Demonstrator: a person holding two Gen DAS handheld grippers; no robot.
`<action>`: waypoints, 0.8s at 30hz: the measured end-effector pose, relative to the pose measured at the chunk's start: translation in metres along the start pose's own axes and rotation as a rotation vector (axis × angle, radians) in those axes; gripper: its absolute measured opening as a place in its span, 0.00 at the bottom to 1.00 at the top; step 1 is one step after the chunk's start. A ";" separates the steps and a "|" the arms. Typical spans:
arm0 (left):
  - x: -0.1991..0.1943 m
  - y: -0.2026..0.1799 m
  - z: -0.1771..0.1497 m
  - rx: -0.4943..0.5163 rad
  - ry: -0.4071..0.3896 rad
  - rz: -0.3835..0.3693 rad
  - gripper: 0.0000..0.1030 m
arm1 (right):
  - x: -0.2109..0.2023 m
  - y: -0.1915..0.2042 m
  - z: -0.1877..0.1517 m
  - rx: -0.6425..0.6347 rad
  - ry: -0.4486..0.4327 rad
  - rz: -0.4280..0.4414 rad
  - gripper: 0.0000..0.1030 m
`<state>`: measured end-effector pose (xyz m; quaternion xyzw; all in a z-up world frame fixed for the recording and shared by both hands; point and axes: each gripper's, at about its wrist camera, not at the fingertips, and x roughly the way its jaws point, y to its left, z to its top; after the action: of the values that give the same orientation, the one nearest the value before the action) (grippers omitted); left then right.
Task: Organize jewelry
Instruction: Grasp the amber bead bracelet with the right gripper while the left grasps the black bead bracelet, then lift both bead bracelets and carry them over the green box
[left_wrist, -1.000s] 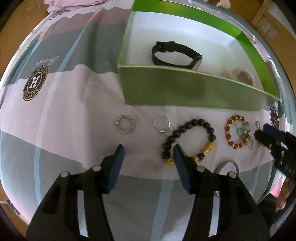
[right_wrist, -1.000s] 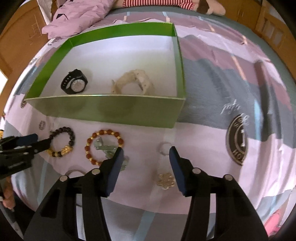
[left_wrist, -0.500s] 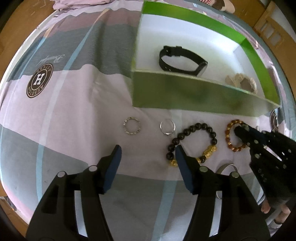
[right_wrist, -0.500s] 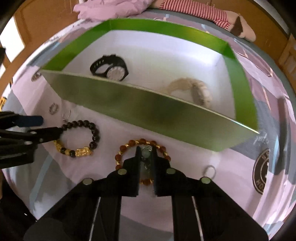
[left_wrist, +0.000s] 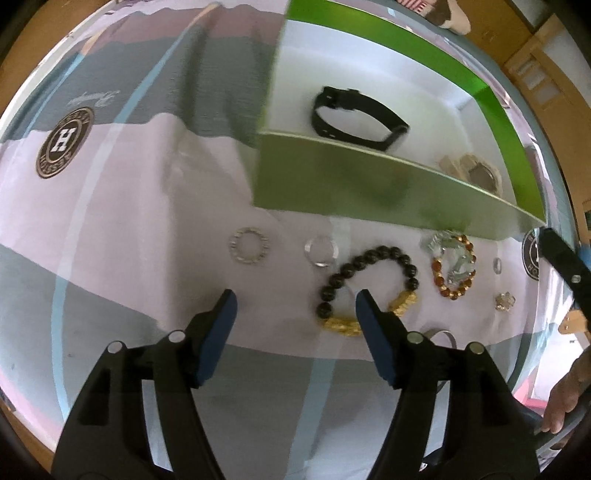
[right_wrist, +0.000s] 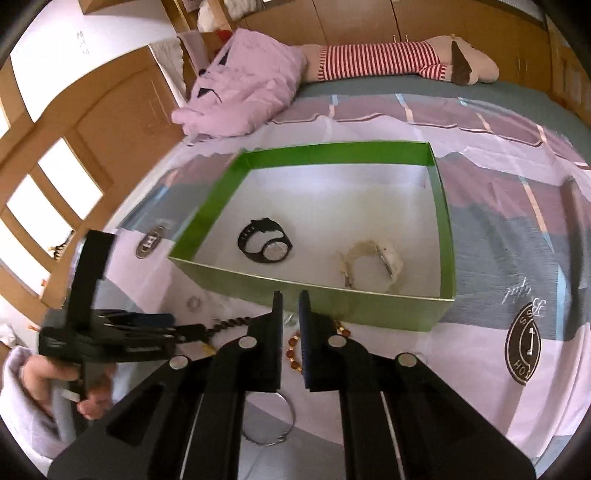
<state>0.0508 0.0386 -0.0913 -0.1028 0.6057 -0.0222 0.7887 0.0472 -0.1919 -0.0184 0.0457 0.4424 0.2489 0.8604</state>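
Observation:
A green box (left_wrist: 332, 188) (right_wrist: 306, 295) lies on the bed with a black watch (left_wrist: 354, 118) (right_wrist: 264, 245) and a beige watch (left_wrist: 472, 170) (right_wrist: 373, 262) inside. In front of it lie two rings (left_wrist: 249, 245), a black-and-gold bead bracelet (left_wrist: 365, 288), an amber bead bracelet (left_wrist: 452, 266) with a pale green piece lying on it, and a metal bangle (right_wrist: 273, 424). My left gripper (left_wrist: 295, 299) is open above the sheet beside the black bracelet. My right gripper (right_wrist: 291, 299) is nearly shut and raised before the box's front wall; nothing shows between its fingers.
The bed has a pink and grey sheet with round logos (left_wrist: 64, 142). A small ring (left_wrist: 498, 265) and a small charm (left_wrist: 505, 301) lie at the right. A pink blanket (right_wrist: 240, 92) and a striped plush toy (right_wrist: 406, 59) lie at the head.
My right gripper, shut low over the amber bracelet half a second ago, has lifted away and now looks across the box. The left gripper has edged slightly forward, still open.

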 end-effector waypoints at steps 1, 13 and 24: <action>0.000 -0.003 -0.002 0.010 0.000 0.001 0.66 | 0.000 0.001 -0.002 -0.002 0.007 -0.018 0.08; 0.003 -0.011 0.001 0.033 -0.023 0.030 0.10 | 0.048 -0.007 -0.029 -0.022 0.221 -0.200 0.24; 0.004 -0.001 0.003 0.022 -0.007 0.019 0.26 | 0.074 -0.011 -0.040 -0.045 0.268 -0.247 0.21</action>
<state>0.0550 0.0380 -0.0939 -0.0883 0.6038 -0.0210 0.7920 0.0557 -0.1722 -0.1006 -0.0615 0.5495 0.1551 0.8186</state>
